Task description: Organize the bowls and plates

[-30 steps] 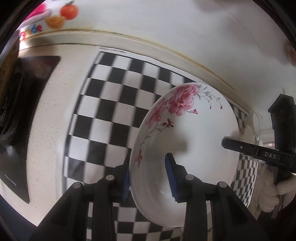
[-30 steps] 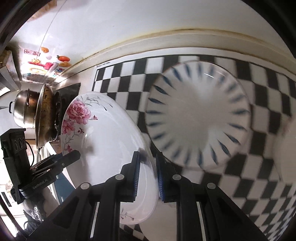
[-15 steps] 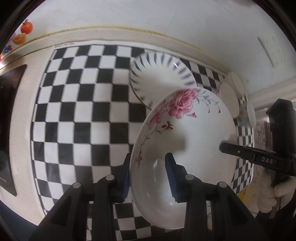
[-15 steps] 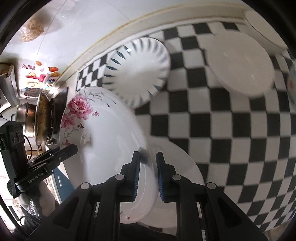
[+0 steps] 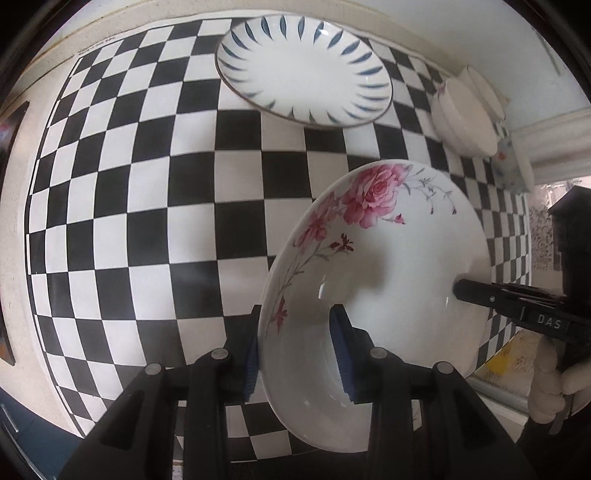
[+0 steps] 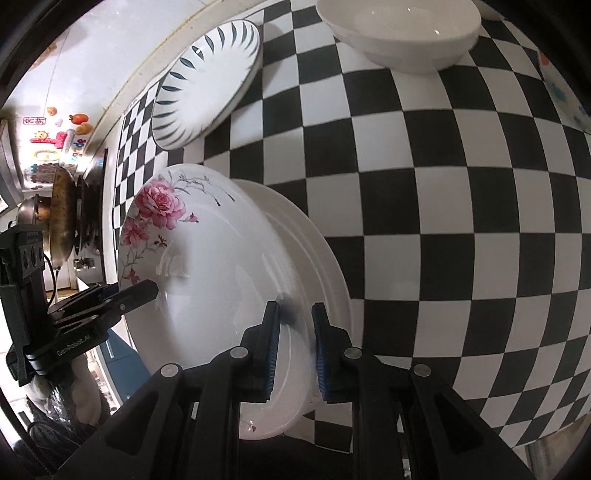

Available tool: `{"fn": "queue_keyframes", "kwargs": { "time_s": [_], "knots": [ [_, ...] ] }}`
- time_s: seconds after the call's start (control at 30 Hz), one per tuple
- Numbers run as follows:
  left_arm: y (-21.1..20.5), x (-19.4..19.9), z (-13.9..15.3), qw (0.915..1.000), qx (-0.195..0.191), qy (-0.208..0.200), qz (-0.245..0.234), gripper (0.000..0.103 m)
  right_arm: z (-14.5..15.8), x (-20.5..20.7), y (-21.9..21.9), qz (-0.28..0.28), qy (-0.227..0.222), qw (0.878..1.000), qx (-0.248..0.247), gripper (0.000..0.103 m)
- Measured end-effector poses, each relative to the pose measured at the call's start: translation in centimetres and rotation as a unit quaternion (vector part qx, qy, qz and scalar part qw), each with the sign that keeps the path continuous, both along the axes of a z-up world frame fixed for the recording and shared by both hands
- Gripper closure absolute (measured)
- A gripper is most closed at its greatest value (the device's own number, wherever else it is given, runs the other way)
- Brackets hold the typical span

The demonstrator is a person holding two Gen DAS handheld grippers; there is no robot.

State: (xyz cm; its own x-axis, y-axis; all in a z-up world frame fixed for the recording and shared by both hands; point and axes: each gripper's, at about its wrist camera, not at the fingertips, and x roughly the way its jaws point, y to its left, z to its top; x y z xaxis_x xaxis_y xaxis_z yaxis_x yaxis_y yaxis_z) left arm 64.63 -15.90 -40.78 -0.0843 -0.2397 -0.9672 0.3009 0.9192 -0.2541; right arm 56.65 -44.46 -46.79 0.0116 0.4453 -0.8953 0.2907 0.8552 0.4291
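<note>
A white bowl with pink roses point(image 5: 388, 295) hangs tilted over the checkered cloth point(image 5: 147, 184), held at opposite rims. My left gripper point(image 5: 295, 332) is shut on its near rim. My right gripper point(image 6: 295, 325) is shut on the other rim of the rose bowl point(image 6: 207, 266). Right under it lies a plain white plate point(image 6: 321, 254); I cannot tell whether they touch. A blue-leaf plate point(image 5: 303, 70) lies flat at the back. The left wrist view shows the right gripper's fingertips point(image 5: 476, 290) on the bowl's far rim.
White bowls point(image 5: 465, 118) and a patterned cup point(image 5: 509, 166) stand at the cloth's far right by the wall. The same white bowl point(image 6: 402, 33) sits behind the blue-leaf plate point(image 6: 207, 81). Pans point(image 6: 61, 214) stand on the stove at the left. A gloved hand point(image 5: 546, 391) holds the right gripper.
Both grippers have carried the rose bowl rightward across the cloth and a little lower. The blue-leaf plate has fallen behind to the left, and a white plate now shows under the bowl.
</note>
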Motion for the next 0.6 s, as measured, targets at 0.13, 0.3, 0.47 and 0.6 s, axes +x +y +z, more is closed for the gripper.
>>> {"fn": "queue_keyframes", "kwargs": {
  "time_s": [0.13, 0.3, 0.47, 0.6],
  "knots": [
    [-0.6, -0.4, -0.4, 0.9998, 0.02, -0.001, -0.005, 0.071, -0.2, -0.3, 0.2, 0.008, 0.002, 1.0, -0.009, 0.083],
    [-1.2, -0.7, -0.7, 0.999, 0.041, -0.004, -0.013, 0.071, -0.2, 0.0, 0.2, 0.01, 0.005, 1.0, -0.018, 0.083],
    [-2.2, -0.7, -0.8, 0.998, 0.06, -0.006, -0.018, 0.071, -0.6, 0.4, 0.5, 0.009, 0.018, 1.0, -0.016, 0.083],
    [-2.6, -0.8, -1.1, 0.9969, 0.077, -0.001, -0.017, 0.071, -1.5, 0.5, 0.6, 0.0, 0.037, 0.999, -0.012, 0.083]
  ]
}}
